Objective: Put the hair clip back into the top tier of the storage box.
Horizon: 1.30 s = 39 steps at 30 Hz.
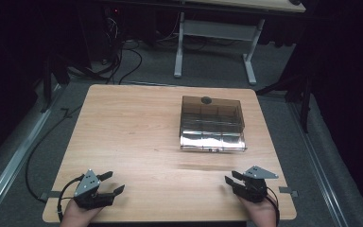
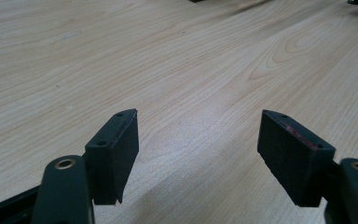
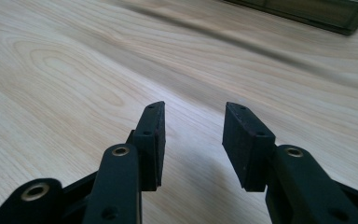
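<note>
Resting low at the near left corner of the light wooden table [image 1: 137, 127], the left gripper [image 1: 112, 182], black with a grey three-cornered plate, jaws spread wide with nothing between the pads [image 2: 114, 149]. Sitting near the near right edge, the right gripper [image 1: 232, 178], jaws standing apart over bare wood, pads [image 3: 247, 140] pinching nothing, pointing toward the far side. Lying well apart from both, on the right half toward the far edge, the smoky transparent plastic compartment box [image 1: 211, 124], lid shut, shiny front wall facing the grippers.
</note>
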{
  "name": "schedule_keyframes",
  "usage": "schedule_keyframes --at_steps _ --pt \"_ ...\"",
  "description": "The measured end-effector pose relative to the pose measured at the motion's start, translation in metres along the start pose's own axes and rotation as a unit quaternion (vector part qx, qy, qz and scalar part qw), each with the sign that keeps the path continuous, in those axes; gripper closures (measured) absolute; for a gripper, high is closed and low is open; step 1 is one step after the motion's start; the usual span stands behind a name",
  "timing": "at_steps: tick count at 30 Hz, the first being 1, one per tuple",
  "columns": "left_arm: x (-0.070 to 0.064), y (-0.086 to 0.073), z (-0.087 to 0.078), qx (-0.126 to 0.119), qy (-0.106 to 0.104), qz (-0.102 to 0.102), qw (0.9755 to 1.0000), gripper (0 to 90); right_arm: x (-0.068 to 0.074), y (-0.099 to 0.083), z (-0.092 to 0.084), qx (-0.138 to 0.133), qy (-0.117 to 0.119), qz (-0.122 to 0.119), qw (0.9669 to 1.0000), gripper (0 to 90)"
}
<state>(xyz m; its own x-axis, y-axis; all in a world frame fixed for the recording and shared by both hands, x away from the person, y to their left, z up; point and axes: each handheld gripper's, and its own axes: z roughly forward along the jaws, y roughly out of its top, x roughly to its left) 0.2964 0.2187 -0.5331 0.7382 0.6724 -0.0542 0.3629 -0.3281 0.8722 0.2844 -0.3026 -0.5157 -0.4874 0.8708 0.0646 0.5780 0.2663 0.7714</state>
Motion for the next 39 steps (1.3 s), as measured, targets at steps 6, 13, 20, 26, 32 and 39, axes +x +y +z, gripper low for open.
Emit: schedule_keyframes --at_steps 6,13,20,26,32,39 --pt "0.000 0.000 0.000 0.000 0.000 0.000 1.0000 29.6 -0.010 -0.006 -0.010 -0.001 -0.017 0.011 0.9998 59.6" --pt "0.000 0.000 0.000 0.001 0.000 0.000 1.0000 29.6 -0.022 -0.013 -0.020 0.003 -0.037 0.027 0.9989 60.3" --pt "0.000 0.000 0.000 0.001 -0.001 0.000 1.0000 29.7 -0.037 -0.021 -0.031 0.003 -0.056 0.052 0.9971 64.1" --pt "0.000 0.000 0.000 0.001 0.000 0.000 1.0000 29.7 -0.040 -0.023 -0.030 0.007 -0.055 0.059 0.9968 66.5" --pt "0.000 0.000 0.000 0.001 -0.001 0.000 1.0000 29.7 -0.038 -0.024 -0.021 0.024 -0.052 0.051 0.9970 71.5" --pt "0.000 0.000 0.000 0.001 -0.001 0.000 1.0000 29.7 -0.039 -0.026 -0.018 0.030 -0.058 0.048 0.9967 78.5"
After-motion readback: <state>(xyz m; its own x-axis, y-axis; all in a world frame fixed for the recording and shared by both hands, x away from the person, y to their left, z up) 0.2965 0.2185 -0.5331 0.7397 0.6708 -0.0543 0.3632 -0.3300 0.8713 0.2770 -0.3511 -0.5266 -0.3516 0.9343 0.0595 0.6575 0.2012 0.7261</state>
